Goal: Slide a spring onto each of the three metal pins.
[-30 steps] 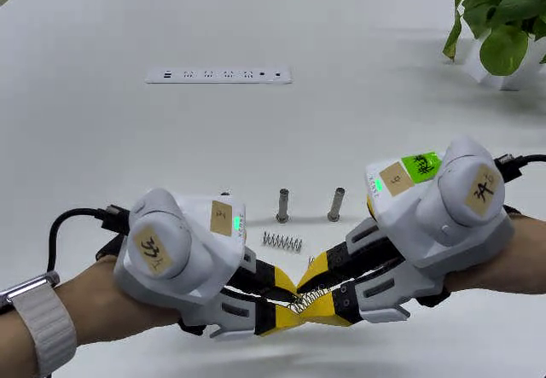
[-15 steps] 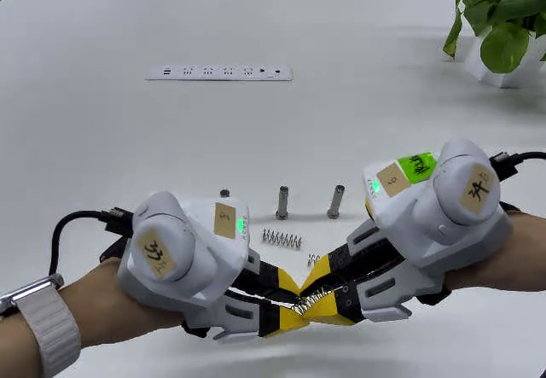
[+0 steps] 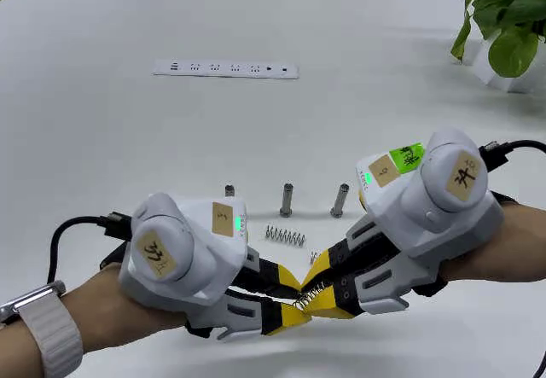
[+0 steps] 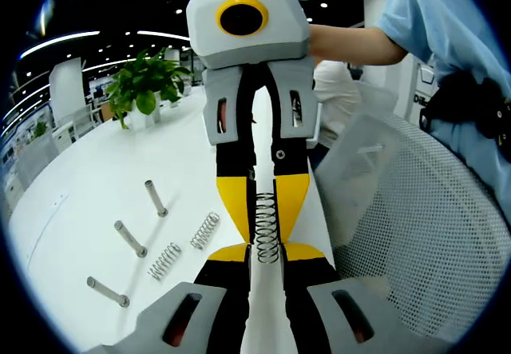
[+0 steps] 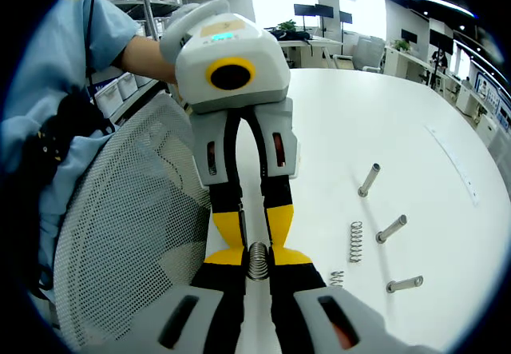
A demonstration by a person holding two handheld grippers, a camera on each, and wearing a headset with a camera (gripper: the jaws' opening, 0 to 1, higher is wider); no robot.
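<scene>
A short spring [image 3: 310, 293] is pinched between both grippers, which meet tip to tip near the table's front edge. My left gripper [image 3: 293, 301] is shut on one end of it and my right gripper [image 3: 316, 291] on the other. In the left gripper view the spring [image 4: 267, 226] runs from my own jaws up into the right gripper's yellow tips. Three metal pins stand upright in a row behind: left pin [image 3: 229, 191], middle pin [image 3: 287, 199], right pin [image 3: 339, 200]. All three are bare. A loose spring [image 3: 284, 235] lies before the middle pin, and another spring [image 3: 314, 258] by the right gripper.
A white power strip [image 3: 226, 68] lies farther back on the white table [image 3: 102, 139]. A potted plant [image 3: 510, 28] stands at the far right corner. A white mesh chair [image 5: 128, 234] and the person's blue sleeve [image 5: 72, 50] sit off the table's front edge.
The head camera has shifted, and the left pin has come out from behind the left gripper. Both grippers stay tip to tip with the spring between them.
</scene>
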